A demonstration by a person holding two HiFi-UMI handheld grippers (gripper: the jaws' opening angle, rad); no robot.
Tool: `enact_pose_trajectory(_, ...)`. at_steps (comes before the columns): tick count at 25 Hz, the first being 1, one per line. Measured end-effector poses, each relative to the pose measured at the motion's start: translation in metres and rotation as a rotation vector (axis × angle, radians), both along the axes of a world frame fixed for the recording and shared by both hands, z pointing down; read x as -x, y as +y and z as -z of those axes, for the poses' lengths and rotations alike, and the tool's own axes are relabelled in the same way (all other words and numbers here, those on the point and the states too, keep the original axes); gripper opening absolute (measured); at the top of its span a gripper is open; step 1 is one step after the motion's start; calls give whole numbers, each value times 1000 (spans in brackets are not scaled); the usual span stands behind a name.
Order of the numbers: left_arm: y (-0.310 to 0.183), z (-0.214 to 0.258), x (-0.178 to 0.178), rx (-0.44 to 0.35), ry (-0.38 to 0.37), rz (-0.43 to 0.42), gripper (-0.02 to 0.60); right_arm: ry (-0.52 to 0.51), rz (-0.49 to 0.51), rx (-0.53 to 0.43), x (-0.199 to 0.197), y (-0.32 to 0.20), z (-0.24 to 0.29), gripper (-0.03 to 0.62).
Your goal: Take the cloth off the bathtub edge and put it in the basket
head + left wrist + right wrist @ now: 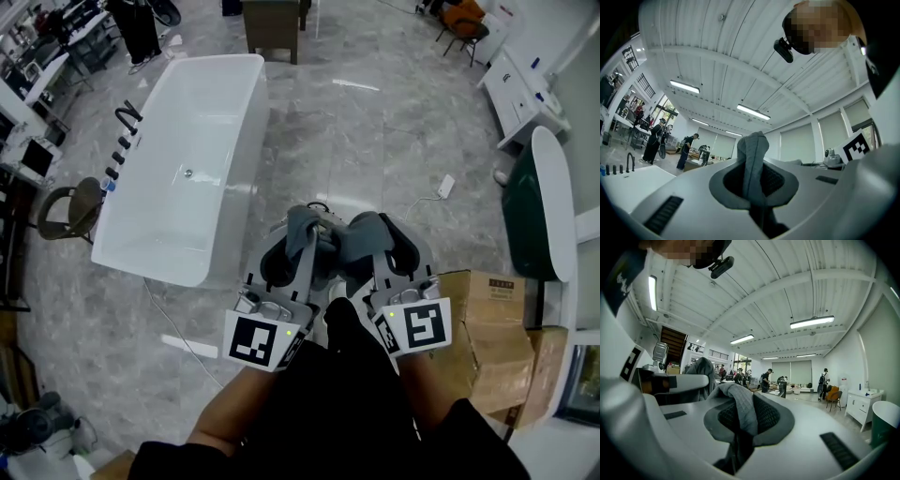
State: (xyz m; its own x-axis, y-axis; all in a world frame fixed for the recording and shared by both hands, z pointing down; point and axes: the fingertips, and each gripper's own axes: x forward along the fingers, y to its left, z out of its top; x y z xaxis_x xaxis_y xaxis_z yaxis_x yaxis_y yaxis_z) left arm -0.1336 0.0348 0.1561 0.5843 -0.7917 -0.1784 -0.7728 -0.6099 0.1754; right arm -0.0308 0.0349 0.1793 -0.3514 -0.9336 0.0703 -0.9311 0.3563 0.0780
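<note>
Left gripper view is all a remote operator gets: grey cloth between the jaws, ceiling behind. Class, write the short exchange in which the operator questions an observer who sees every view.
Operator: Is the right gripper holding anything?
Observer: Yes, it is shut on the same grey cloth.
Operator: Where is the cloth now?
Observer: Off the tub's edge, over the floor; in the head view the white bathtub lies ahead to the left.
</note>
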Motion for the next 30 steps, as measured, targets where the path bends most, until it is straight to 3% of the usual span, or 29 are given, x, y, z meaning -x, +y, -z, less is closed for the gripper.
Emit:
enact_pose_trajectory(5, -23, 12, -9, -54, 23, 8, 34, -15, 26, -4, -4, -24, 7, 46)
enact_pose_trajectory(8, -42, 4, -17, -27, -13, 23, 34, -18, 50, 5, -4, -39, 4, 46)
enact_pose_trajectory(17, -86, -6, -41, 0, -18, 39, 34, -49, 73, 39, -23, -75, -7, 46)
enact_pose_trajectory(25, -121, -43, -62, 79, -70, 57, 34, -89, 68, 94, -51, -113, -38, 46)
enact_pose_trajectory(30, -136, -71, -80, 136, -91, 66, 34, -52, 107, 116, -61, -128, -61, 46)
